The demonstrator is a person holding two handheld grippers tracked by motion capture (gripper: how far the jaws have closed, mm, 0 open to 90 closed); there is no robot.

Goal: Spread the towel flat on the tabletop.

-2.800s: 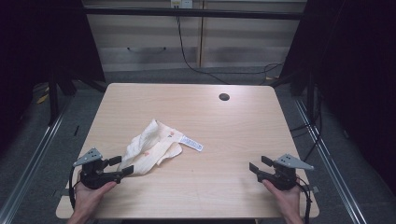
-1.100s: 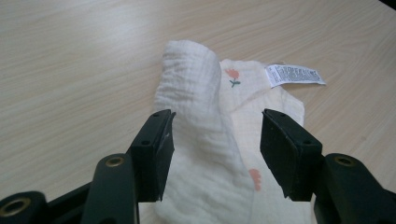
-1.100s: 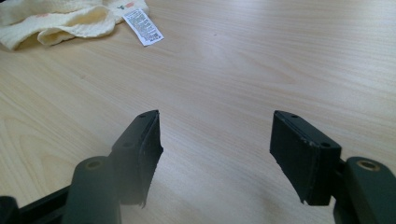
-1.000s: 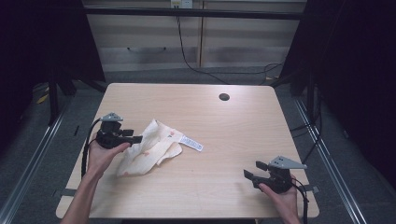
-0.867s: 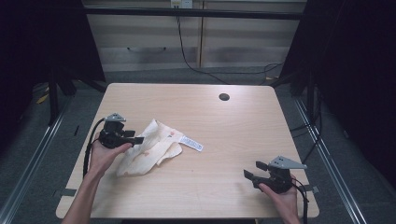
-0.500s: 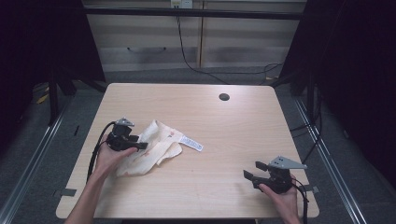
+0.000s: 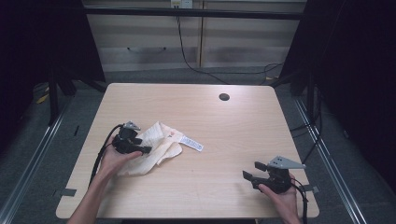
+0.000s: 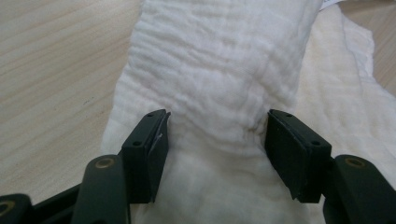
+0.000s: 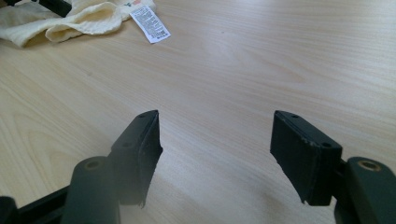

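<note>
the cream cloth (image 7: 152,148) lies crumpled on the left half of the worktop (image 7: 233,135), its white care label (image 7: 191,143) sticking out flat toward the middle. the left claw (image 7: 137,148) sits low over the near-left part of the cloth, and in the left gripper view its jaws stand wide apart with a raised ridge of the fabric (image 8: 219,93) running up between them; the pads flank the fold but do not pinch it, so nothing is held yet. straddling a ridge rather than a flat patch looks deliberate: a fold gives the jaws something to bite when they close.

the right claw (image 7: 250,177) rests well apart from the cloth, near the front right corner of the worktop, jaws spread and empty over bare wood (image 9: 219,154). it points toward the cloth (image 9: 70,18), which shows far off at the top left of its view beside the label (image 9: 149,23). it seems parked out of the way until a second corner needs taking.
</note>
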